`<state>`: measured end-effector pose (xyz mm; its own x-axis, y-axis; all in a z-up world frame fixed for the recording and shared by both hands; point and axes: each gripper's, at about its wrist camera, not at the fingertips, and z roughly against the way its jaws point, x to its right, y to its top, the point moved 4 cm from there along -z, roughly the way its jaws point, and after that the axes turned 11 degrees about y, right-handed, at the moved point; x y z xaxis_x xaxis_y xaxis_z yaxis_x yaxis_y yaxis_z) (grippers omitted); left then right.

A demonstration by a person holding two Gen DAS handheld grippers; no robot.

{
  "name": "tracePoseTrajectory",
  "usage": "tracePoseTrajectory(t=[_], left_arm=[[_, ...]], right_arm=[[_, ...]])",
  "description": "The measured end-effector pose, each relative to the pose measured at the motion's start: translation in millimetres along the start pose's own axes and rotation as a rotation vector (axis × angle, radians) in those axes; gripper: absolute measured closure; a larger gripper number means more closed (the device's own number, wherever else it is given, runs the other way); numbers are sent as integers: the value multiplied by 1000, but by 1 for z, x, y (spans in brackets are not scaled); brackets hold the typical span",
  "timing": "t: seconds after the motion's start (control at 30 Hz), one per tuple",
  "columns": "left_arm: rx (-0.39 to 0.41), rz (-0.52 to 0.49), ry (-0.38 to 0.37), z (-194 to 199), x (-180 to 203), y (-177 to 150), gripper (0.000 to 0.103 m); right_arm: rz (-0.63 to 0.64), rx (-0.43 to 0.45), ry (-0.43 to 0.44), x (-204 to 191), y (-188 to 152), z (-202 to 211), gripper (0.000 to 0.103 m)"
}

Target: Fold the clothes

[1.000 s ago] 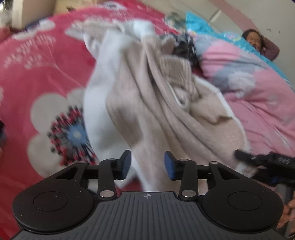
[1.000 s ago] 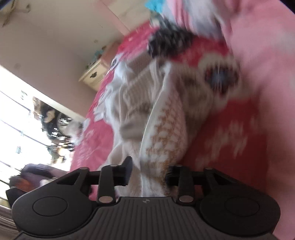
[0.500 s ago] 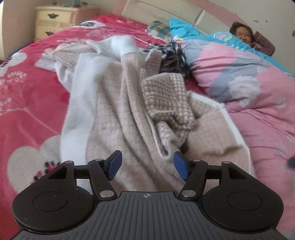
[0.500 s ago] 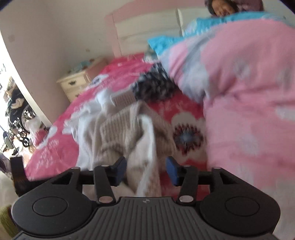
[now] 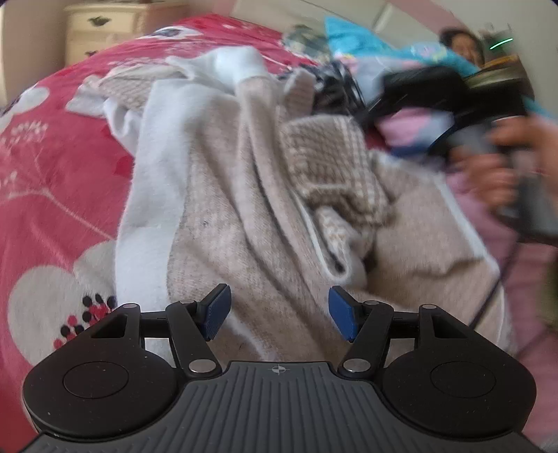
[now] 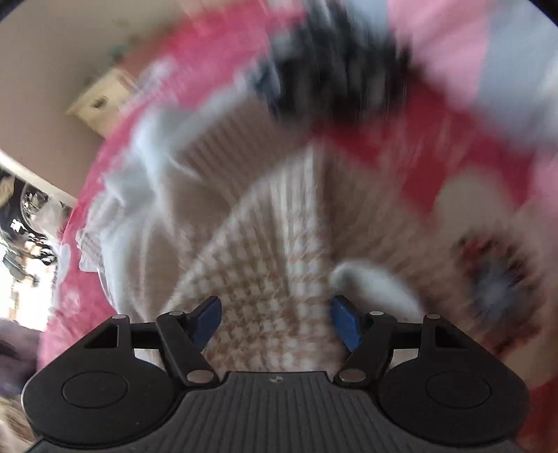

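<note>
Left wrist view, bed (image 5: pixel 52 167) under red floral cover, cream nightstand (image 5: pixel 101 31) behind, beige-white sweater (image 5: pixel 244 195) crumpled mid-bed, left tongs (image 5: pixel 279 312) open above it, right tongs (image 6: pixel 277 322) open, empty, blurred.

A beige knit garment (image 5: pixel 223 209) with a white lining, a folded part of it woven in a small beige-and-white check (image 5: pixel 324 163), is seen spread on a red bedspread (image 5: pixel 59 167) printed with cream flowers that have black and red dotted centres. A pink quilt (image 6: pixel 464 52) with pale grey-blue patches is seen beside a black-and-white patterned cloth (image 6: pixel 341 76), badly blurred. Both black tongs (image 5: pixel 279 312) (image 6: pixel 277 322) are fitted with blue pads, and a cream bedside cabinet (image 5: pixel 104 31) is shown behind.
</note>
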<state>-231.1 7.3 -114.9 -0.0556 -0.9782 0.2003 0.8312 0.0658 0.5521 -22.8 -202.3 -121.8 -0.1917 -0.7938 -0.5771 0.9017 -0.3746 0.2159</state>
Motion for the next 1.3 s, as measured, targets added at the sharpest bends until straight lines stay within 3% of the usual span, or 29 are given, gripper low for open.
tracePoseTrajectory(t=[0.07,0.1,0.13,0.3,0.43,0.7,0.83,0.97,1.0,1.07,1.13,1.2,1.3], left_arm=[[0,18,1,1,-3,1,41],[0,27,2,1,-4,1,41],[1,36,3,2,-5,2,41],[1,80,7,4,-12,4,42],[16,69,31,7,-9,7,43],[35,28,33,29,12,-1,43],[40,-13,21,34,27,-2,43],[43,-55,8,35,43,-2,43],[42,-65,4,32,48,0,43],[38,-88,1,25,59,2,42],[34,-114,4,16,69,4,42],[22,-115,8,10,75,4,42],[4,-88,4,7,78,0,43]], right_arm=[[-16,-12,46,5,-7,-2,57],[9,-4,54,5,-12,3,79],[24,13,72,7,-16,13,84],[-1,209,257,19,-30,111,89],[-1,420,435,28,-51,219,89],[-73,823,558,81,-128,410,89],[-127,921,396,113,-173,460,84],[-179,981,68,143,-209,495,75],[-171,1025,19,144,-218,507,65],[-117,1150,-61,137,-238,534,58],[-19,1198,-110,121,-244,545,55],[92,1139,-104,101,-230,529,55],[317,882,3,53,-185,451,53]])
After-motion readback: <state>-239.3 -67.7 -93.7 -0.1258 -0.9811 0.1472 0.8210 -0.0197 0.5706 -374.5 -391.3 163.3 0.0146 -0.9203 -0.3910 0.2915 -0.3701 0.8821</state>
